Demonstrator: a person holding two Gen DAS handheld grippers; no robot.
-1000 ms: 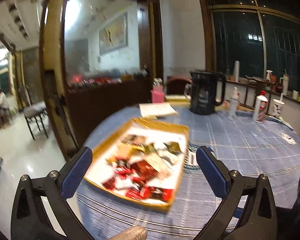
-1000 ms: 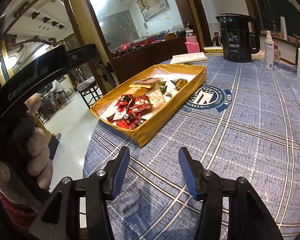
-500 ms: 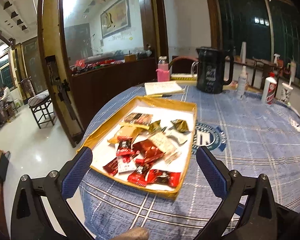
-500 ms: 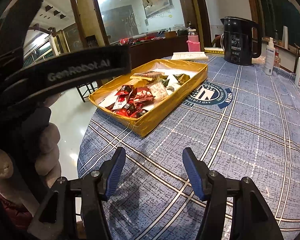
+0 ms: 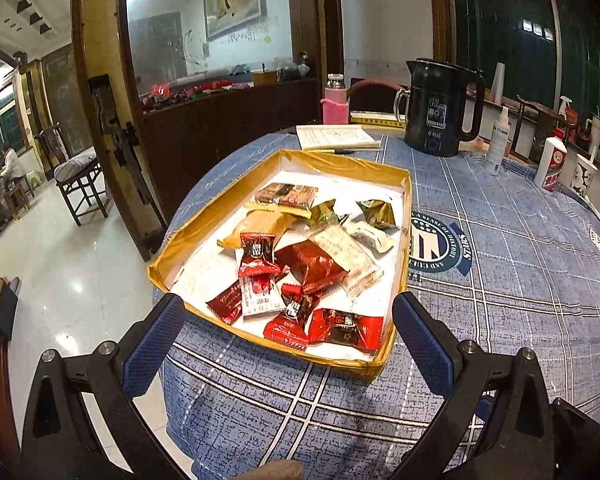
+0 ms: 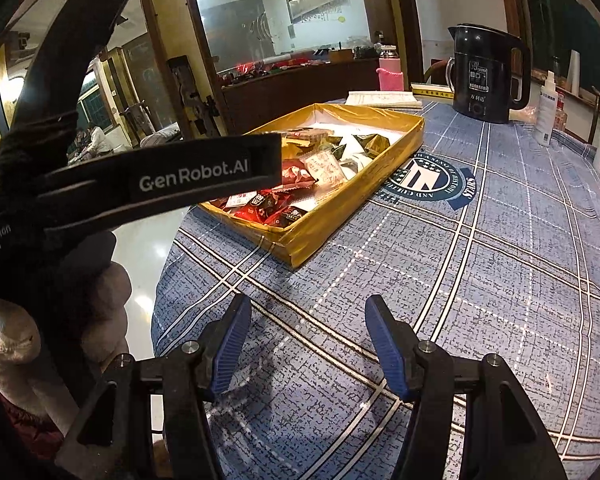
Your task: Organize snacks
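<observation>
A shallow gold tray (image 5: 405,216) with a white floor sits near the table's left edge and holds several wrapped snacks: red packets (image 5: 256,257), a dark red pouch (image 5: 312,266), a clear-wrapped biscuit (image 5: 346,254), gold and green wraps (image 5: 376,212). My left gripper (image 5: 288,316) is wide open and empty, just before the tray's near edge. My right gripper (image 6: 308,324) is open and empty, low over the blue cloth, short of the tray (image 6: 340,204). The left gripper's body and strap (image 6: 140,176) hide part of the tray in the right wrist view.
A black kettle (image 5: 440,108), a paper pad (image 5: 336,136), a pink bottle (image 5: 334,100), a spray bottle (image 5: 498,140) and a white liquor bottle (image 5: 550,164) stand at the table's far side. The round table's edge (image 5: 168,360) drops off at left.
My left gripper has moved closer to the tray and tilted down, so the tray looks larger. My right gripper has shifted slightly forward over the cloth. Both stay open.
</observation>
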